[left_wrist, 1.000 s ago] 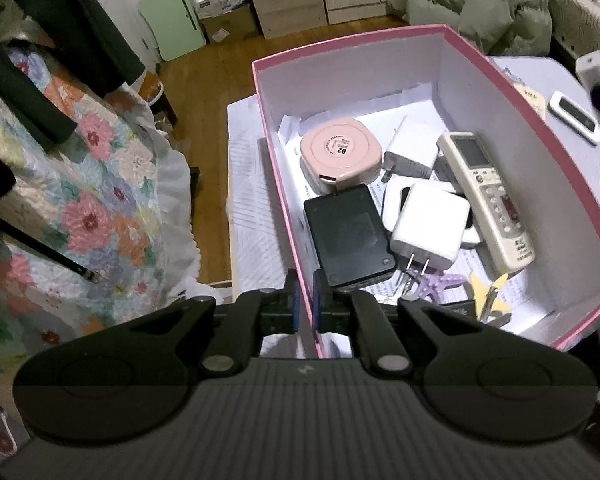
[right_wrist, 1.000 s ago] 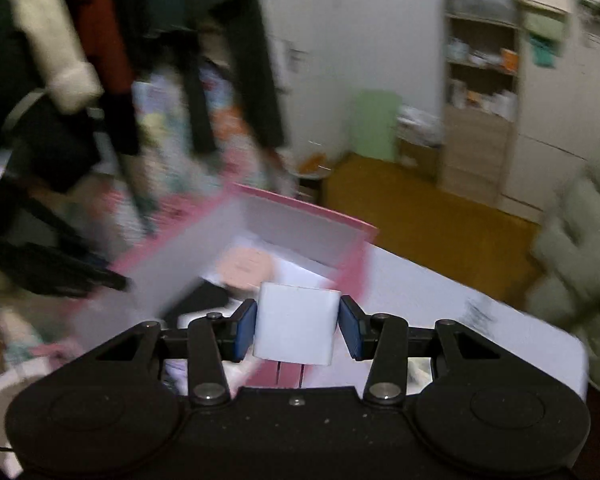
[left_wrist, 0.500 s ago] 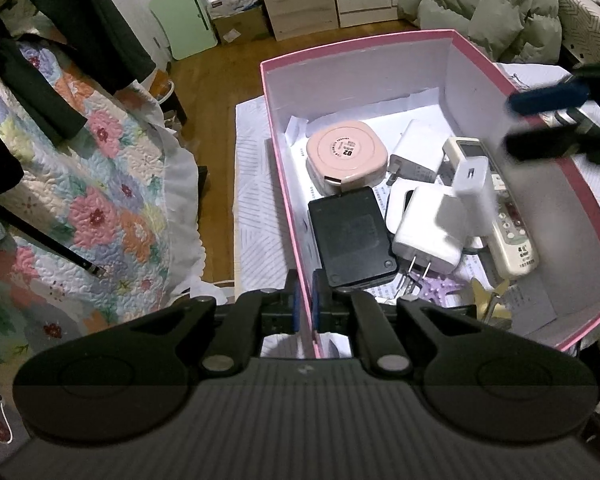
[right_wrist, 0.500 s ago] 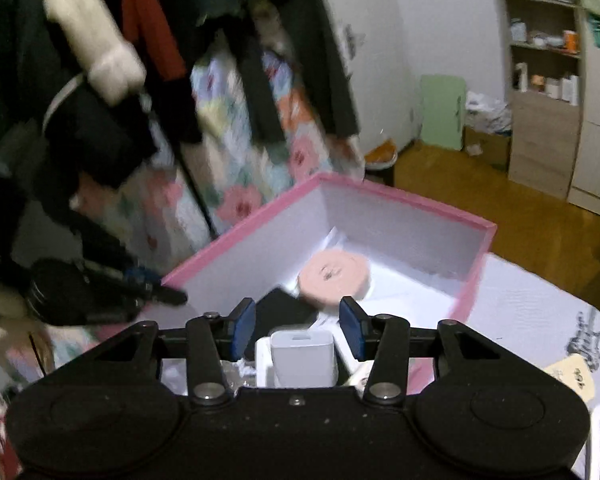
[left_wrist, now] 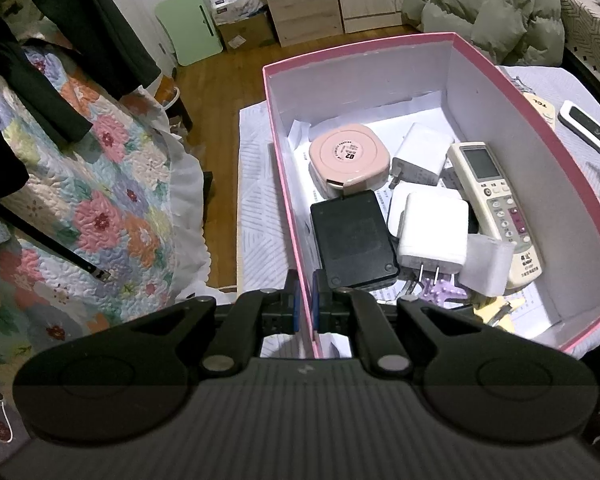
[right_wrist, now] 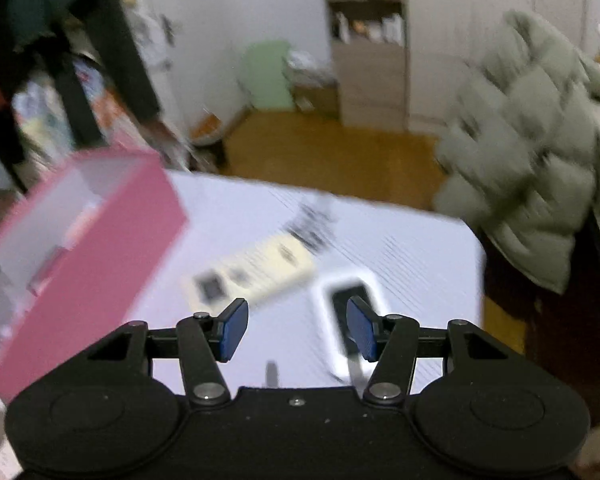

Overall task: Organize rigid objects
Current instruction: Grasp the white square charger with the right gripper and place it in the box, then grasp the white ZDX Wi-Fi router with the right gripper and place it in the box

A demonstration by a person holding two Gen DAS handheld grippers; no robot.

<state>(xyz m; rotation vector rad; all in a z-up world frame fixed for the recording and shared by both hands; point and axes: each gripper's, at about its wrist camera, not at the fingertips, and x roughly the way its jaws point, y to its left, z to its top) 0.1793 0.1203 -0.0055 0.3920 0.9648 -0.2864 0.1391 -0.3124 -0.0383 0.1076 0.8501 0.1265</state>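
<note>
Desk-side, the white charger (left_wrist: 485, 267) has just dropped into the pink box (left_wrist: 572, 216); left tongs (left_wrist: 306, 303) clamp its wall, right tongs (right_wrist: 296, 330) opening, empty.

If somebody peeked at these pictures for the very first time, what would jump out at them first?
Probably the big pink cardboard box, full of gadgets: a round pink case at the back, a flat black box in front of it, and a long cream remote control along the right side. The left gripper is clamped on the box's near wall. The right gripper, jaws opening and empty, hangs over the pale table above a small white gadget with a black screen.
</note>
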